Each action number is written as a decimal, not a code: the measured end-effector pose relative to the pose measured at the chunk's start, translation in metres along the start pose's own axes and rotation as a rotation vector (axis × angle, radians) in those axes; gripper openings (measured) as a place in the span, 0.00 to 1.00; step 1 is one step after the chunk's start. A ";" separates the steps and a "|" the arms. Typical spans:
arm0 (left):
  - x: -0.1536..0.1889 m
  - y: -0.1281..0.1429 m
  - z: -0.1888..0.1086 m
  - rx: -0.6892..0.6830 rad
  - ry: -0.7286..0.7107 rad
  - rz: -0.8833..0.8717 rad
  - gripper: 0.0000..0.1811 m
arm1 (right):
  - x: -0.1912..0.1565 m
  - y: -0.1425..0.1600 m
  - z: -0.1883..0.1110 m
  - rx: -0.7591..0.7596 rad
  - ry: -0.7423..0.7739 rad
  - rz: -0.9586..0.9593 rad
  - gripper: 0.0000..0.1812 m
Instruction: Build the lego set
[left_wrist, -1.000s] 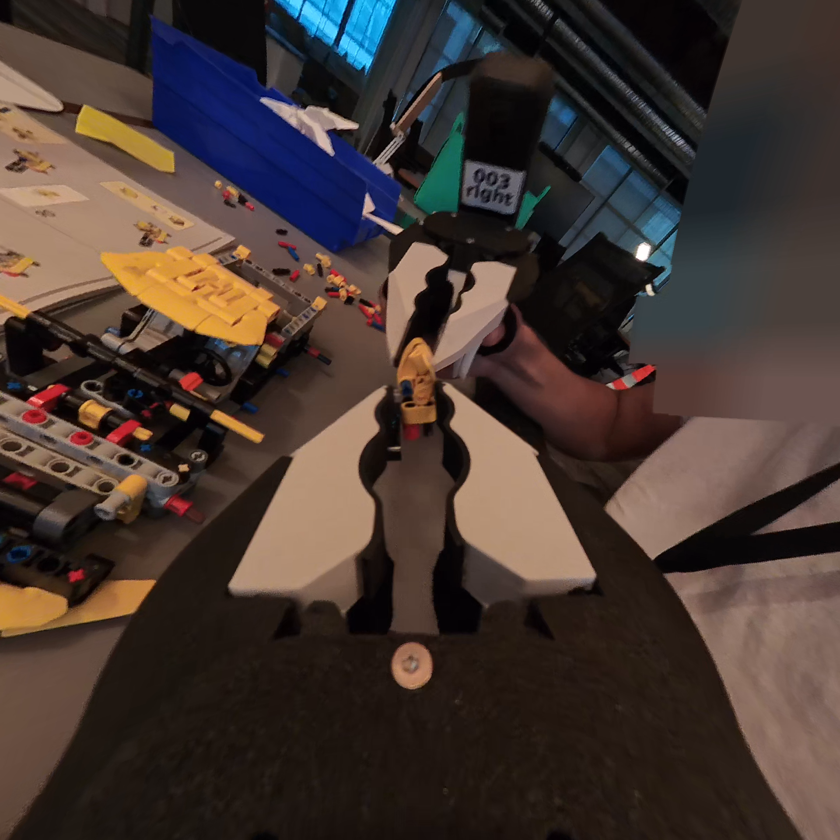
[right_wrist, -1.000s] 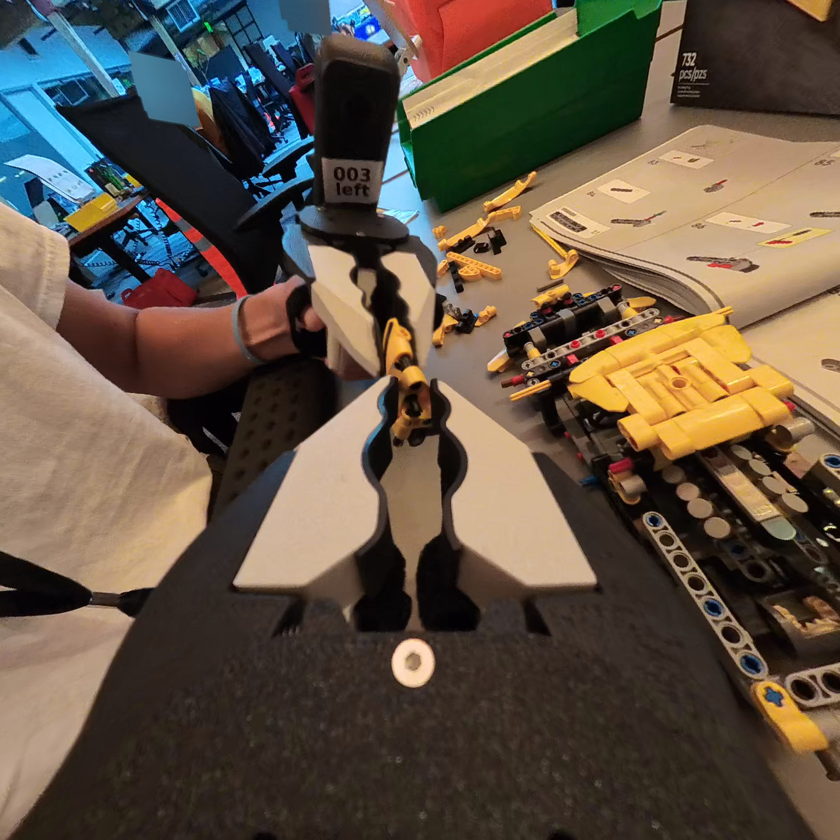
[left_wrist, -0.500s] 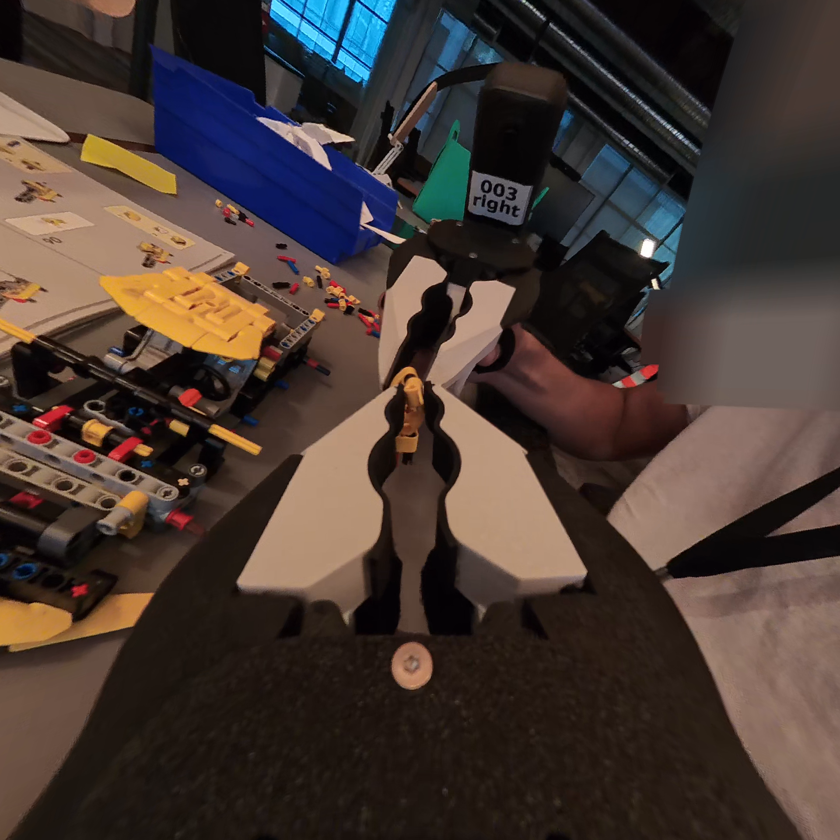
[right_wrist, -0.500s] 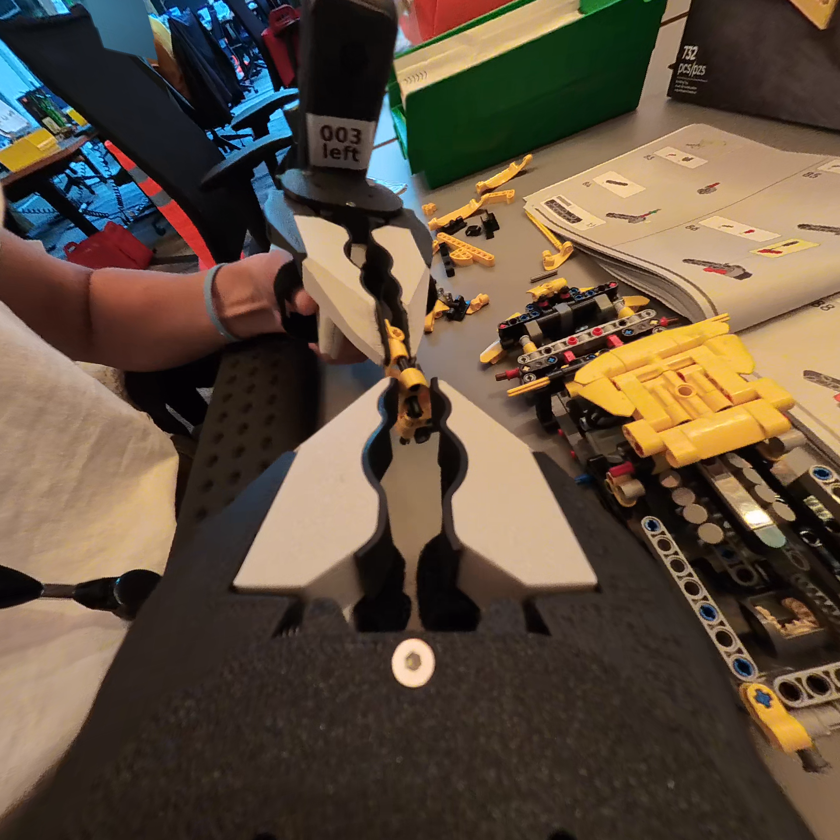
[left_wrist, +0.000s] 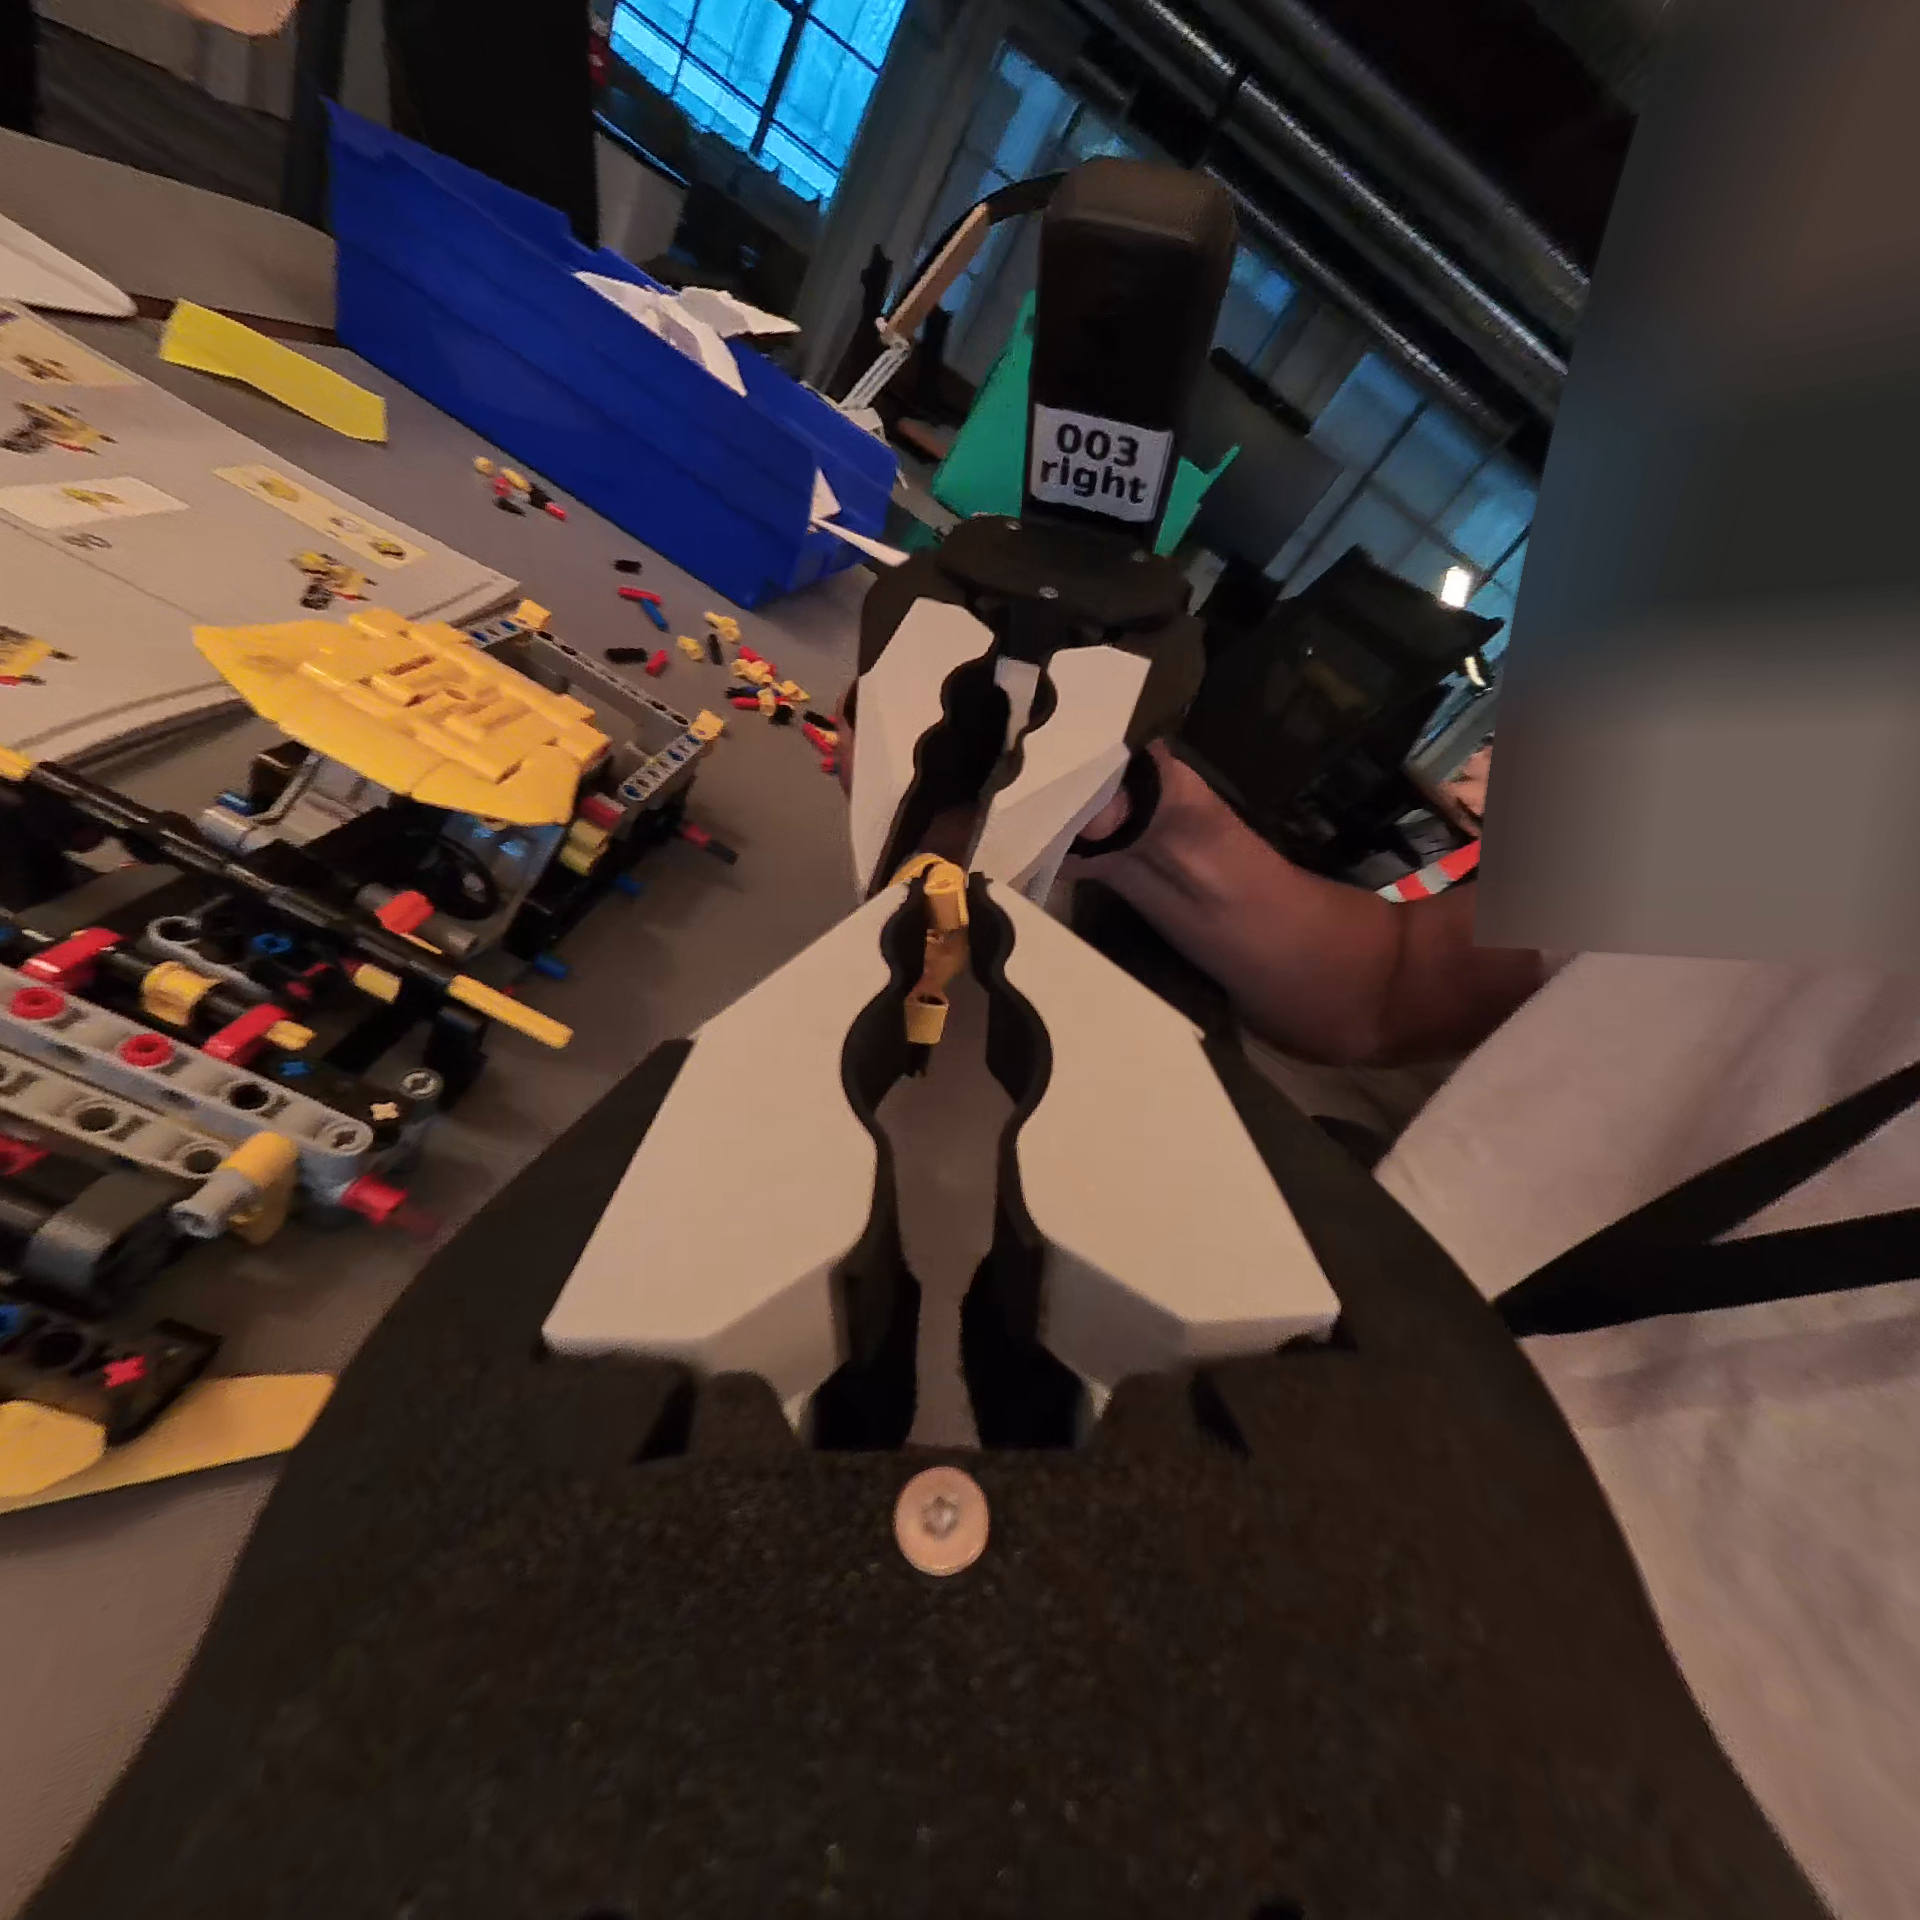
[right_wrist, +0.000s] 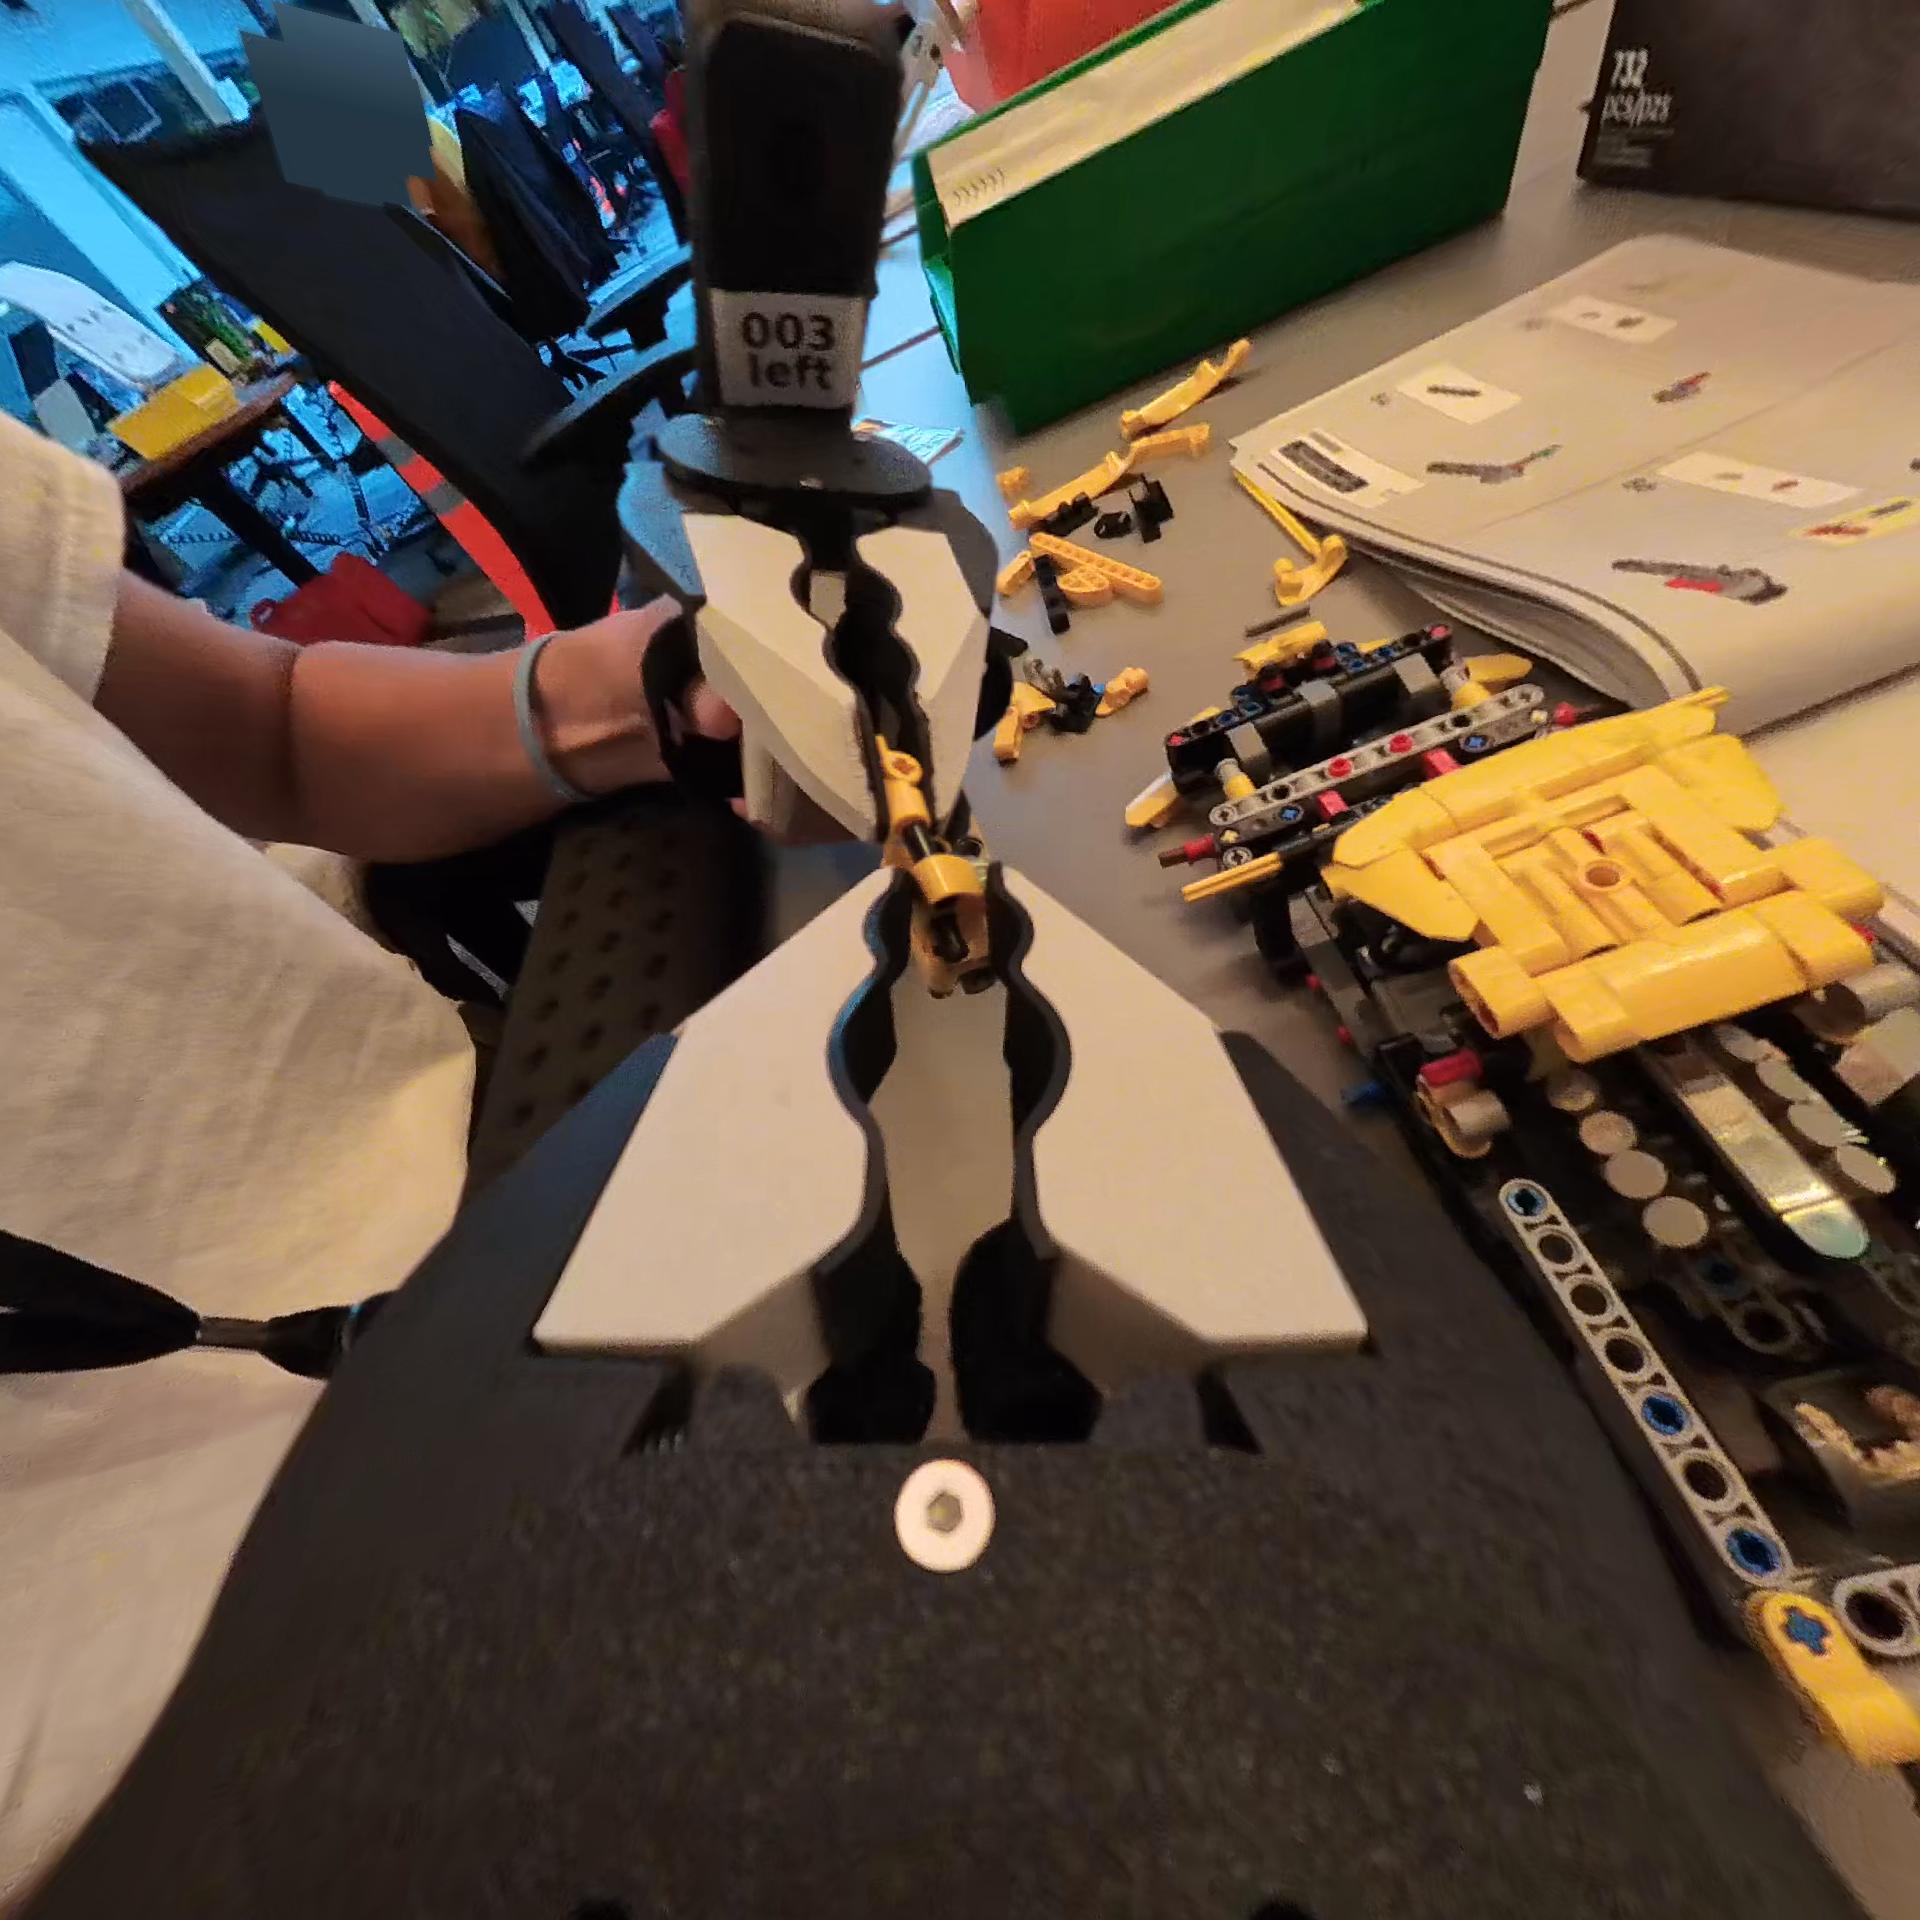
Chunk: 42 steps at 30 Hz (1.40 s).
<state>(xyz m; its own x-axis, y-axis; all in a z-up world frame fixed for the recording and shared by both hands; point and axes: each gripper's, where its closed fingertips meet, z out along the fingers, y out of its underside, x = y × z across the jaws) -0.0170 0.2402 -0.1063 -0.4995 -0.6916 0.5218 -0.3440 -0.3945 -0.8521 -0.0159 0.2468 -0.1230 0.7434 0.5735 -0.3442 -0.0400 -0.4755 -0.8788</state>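
Observation:
Both grippers meet tip to tip above the table's near edge. My left gripper (left_wrist: 935, 899) is shut on a small yellow lego assembly (left_wrist: 932, 961). My right gripper (right_wrist: 940, 888) is shut on the other end of the same assembly (right_wrist: 943, 904), a yellow connector on a short black pin. The right gripper (left_wrist: 940, 862) faces me in the left wrist view, and the left gripper (right_wrist: 902, 805) faces me in the right wrist view. The partly built black and yellow vehicle (left_wrist: 405, 717) (right_wrist: 1600, 914) lies on the grey table (left_wrist: 343, 1299) beside them.
An open instruction booklet (left_wrist: 208, 540) (right_wrist: 1662, 468) lies behind the vehicle. Loose small pieces (left_wrist: 748, 665) (right_wrist: 1091, 561) are scattered on the table. A blue bin (left_wrist: 582, 384), a green bin (right_wrist: 1195, 208) and a dark box (right_wrist: 1766, 94) stand at the back. The person's arms hold both grippers. The tips of both grippers are at nearly the same place.
Both grippers stay tip to tip on the yellow assembly. They have tilted and shifted slightly, and the assembly now shows more edge-on in the left wrist view.

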 end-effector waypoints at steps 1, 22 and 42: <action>0.002 0.000 0.000 0.003 0.019 -0.013 0.04 | -0.002 0.000 -0.001 0.004 -0.004 -0.024 0.08; 0.000 -0.005 -0.006 0.042 -0.001 -0.001 0.04 | -0.005 -0.009 -0.002 0.034 0.052 -0.082 0.07; -0.001 0.001 -0.003 0.022 0.017 -0.054 0.04 | -0.004 -0.001 0.000 -0.001 0.055 -0.116 0.07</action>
<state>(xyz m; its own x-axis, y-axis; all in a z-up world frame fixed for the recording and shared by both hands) -0.0194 0.2420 -0.1073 -0.4942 -0.6584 0.5677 -0.3536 -0.4443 -0.8231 -0.0191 0.2449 -0.1204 0.7785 0.5872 -0.2218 0.0486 -0.4086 -0.9114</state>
